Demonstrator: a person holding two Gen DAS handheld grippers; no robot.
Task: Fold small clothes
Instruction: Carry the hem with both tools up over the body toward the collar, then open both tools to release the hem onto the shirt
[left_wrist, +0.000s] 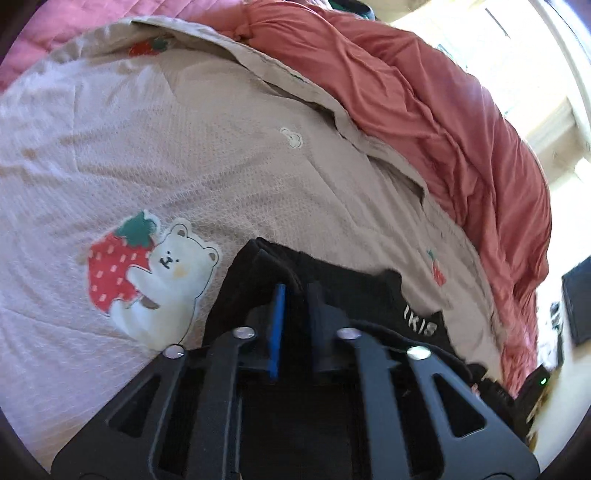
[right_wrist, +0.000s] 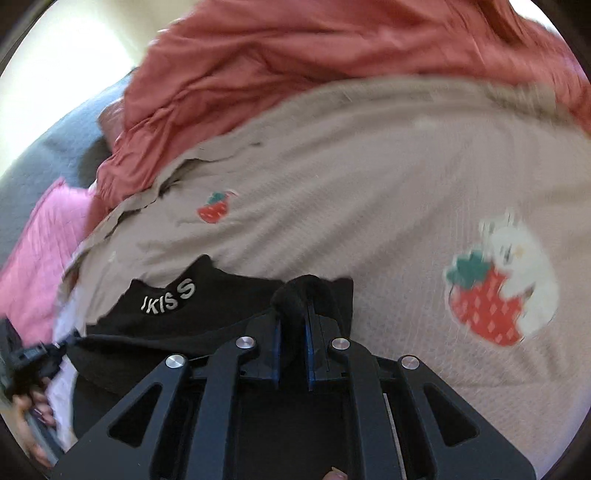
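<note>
Lying on the beige strawberry-print blanket (left_wrist: 207, 147) of a bed, the small black garment (right_wrist: 207, 314) is judged light, soft and limp, likely to sag and crease unless held at two edges. A bunched corner of it is pinched in the closed right claw (right_wrist: 293, 314). The left claw (left_wrist: 295, 295) is seen nearly closed over dark cloth, though whether its pads press cannot be told. The lettered band (right_wrist: 168, 297) is taken for a waistband, its long axis running between the claws.
</note>
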